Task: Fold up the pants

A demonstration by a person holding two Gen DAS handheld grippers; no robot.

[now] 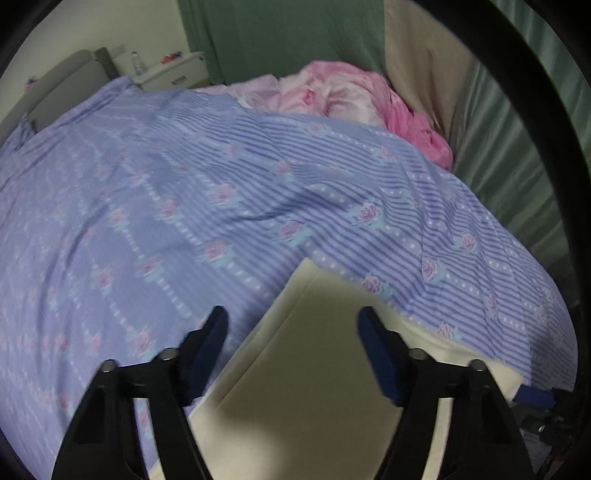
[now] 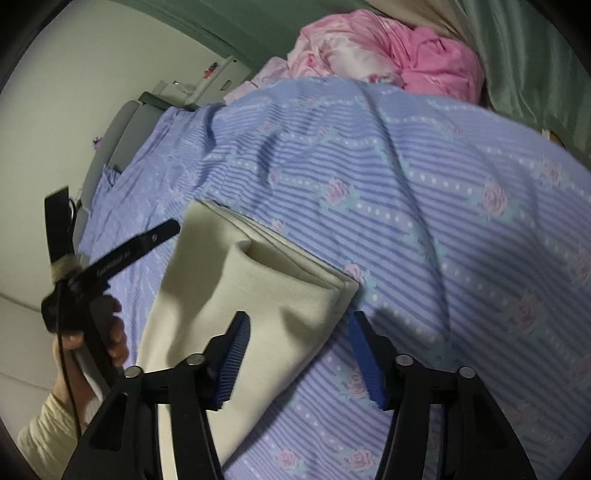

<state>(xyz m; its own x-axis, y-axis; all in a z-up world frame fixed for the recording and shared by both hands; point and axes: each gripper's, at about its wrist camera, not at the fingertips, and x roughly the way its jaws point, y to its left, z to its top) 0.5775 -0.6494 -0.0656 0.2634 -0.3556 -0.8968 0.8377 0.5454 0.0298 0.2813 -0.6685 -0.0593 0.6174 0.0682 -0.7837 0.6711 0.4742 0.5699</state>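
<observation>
Spreading across a bed: a lilac bedsheet (image 1: 229, 177) striped in blue, dotted white and printed with roses, with a crumpled pink blanket (image 1: 354, 96) bunching at its far edge beside green curtains (image 1: 280, 33). Lying folded on that sheet: cream pants (image 2: 258, 295), one rounded fold facing up. Hovering over the cream cloth, the left claw (image 1: 293, 339), jaws standing apart, blue pads touching nothing. Hanging over the pants' near corner, the right claw (image 2: 299, 350), jaws likewise apart and gripping nothing, cloth lying below the gap. Holding the left tool at the right view's edge: a hand (image 2: 92, 343) in a cream sleeve. Showing on that tool's black finger: small white lettering, too blurred for reading.
</observation>
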